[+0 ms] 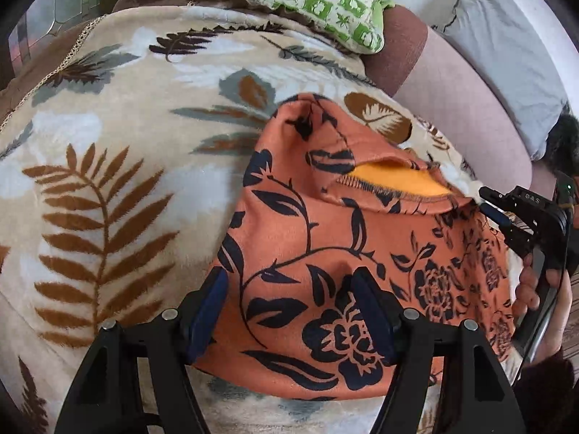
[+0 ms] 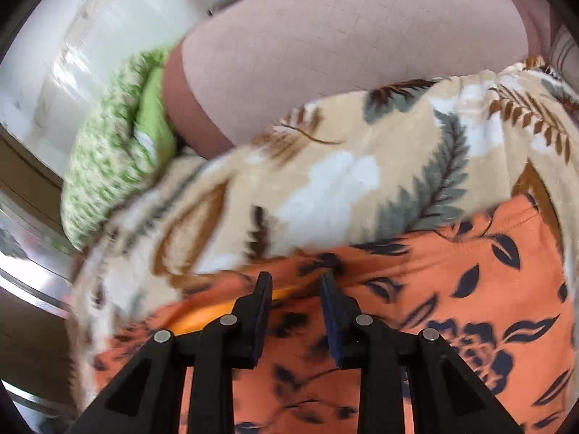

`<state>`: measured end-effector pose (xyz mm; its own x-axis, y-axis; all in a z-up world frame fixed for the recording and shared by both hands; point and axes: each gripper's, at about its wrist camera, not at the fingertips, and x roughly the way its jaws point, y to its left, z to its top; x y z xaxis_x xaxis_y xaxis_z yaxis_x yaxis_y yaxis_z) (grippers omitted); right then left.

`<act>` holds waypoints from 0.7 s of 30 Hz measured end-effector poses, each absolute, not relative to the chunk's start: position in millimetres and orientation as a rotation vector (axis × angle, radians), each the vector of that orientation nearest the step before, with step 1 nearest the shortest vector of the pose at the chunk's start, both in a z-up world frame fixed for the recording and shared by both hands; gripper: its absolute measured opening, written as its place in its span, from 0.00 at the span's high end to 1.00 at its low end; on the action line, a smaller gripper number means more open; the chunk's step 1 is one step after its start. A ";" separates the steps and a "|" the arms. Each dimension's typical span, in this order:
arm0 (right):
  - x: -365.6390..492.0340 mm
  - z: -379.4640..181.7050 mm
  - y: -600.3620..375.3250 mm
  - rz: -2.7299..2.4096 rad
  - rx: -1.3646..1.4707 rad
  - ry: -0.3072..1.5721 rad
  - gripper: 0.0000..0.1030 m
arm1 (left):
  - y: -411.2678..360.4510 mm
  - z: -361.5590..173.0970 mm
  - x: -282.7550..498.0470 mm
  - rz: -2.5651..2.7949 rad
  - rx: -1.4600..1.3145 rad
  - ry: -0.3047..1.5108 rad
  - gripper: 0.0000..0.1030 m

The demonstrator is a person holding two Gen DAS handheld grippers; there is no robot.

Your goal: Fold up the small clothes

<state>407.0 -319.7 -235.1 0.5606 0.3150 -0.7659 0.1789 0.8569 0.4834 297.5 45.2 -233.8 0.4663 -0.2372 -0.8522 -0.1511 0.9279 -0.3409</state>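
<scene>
From the left wrist, the orange floral garment (image 1: 325,253) lies on a leaf-patterned blanket (image 1: 108,144) spread over the bed, presumably laid there to give a flat, soft surface for folding. One flap is turned back at about one o'clock, baring the yellow lining (image 1: 394,181), which suggests a fold is partly made. The left gripper (image 1: 289,311) hovers at six o'clock with its jaws wide apart, the cloth below them but not pinched. At three o'clock the right gripper (image 1: 506,217) sits at the garment's edge in a person's hand (image 1: 535,289). From the right wrist, blurred by motion, the right gripper (image 2: 296,311) has its jaws a little apart over the yellow-lined hem (image 2: 289,294); nothing seems caught between them. A green patterned pillow (image 2: 108,144) lies at nine o'clock, well clear.
</scene>
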 end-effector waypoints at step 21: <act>455.6 -260.1 -145.2 0.283 0.545 1.074 0.69 | 77.8 -233.8 294.0 -0.064 -0.372 1.121 0.30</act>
